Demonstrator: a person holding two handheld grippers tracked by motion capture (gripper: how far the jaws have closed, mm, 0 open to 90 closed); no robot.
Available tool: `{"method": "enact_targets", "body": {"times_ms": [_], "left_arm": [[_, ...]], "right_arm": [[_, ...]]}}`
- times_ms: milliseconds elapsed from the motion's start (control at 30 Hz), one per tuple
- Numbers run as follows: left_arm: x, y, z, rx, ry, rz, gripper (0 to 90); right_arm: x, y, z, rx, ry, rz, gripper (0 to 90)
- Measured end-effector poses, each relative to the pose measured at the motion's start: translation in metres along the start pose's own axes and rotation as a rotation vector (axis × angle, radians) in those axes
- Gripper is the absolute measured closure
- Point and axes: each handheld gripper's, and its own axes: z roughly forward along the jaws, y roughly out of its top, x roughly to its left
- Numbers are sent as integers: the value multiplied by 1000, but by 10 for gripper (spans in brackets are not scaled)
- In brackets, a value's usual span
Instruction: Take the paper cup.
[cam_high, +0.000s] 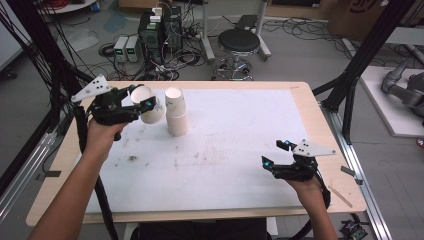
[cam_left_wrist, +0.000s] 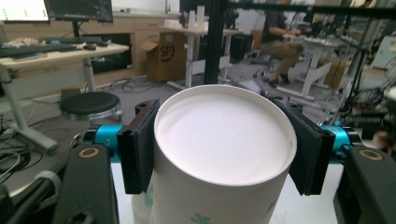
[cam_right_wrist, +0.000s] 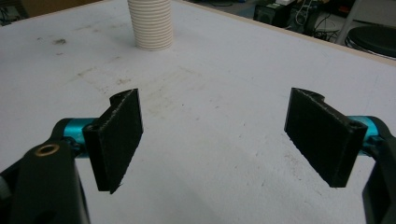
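Note:
A white paper cup (cam_high: 156, 112) hangs tilted above the table's far left, held in my left gripper (cam_high: 141, 96), which is shut on its sides. In the left gripper view the cup (cam_left_wrist: 224, 186) has one round end turned to the camera, and both black pads of the gripper (cam_left_wrist: 224, 135) press against its wall. Just right of it a stack of white paper cups (cam_high: 176, 117) stands upright on the white mat (cam_high: 240, 130). My right gripper (cam_high: 276, 152) hovers low near the front right, open and empty (cam_right_wrist: 219, 135). The stack (cam_right_wrist: 150, 23) stands far ahead of it.
The mat covers a wooden table (cam_high: 320, 130) and carries faint brown stains (cam_high: 132, 158). Beyond the far edge are a black stool (cam_high: 239, 42), boxes of electronics (cam_high: 160, 30) and loose cables on the floor. Black frame posts (cam_high: 350, 85) rise at both sides.

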Motion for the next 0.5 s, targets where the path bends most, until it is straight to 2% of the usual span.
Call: {"method": "enact_targets", "body": {"times_ms": [133, 333, 433, 500], "left_arm": [[-2, -18, -7, 18, 3, -6, 351], [-10, -41, -7, 37, -13, -3, 352], [-16, -50, -3, 66, -38, 19, 351], [-19, -54, 0, 72, -57, 19, 351]], "right_arm": [[2, 1, 3, 2, 11, -9, 195], [5, 2, 10, 11, 33, -18, 196], [6, 3, 13, 19, 38, -19, 195], [7, 3, 15, 22, 44, -16, 195]]}}
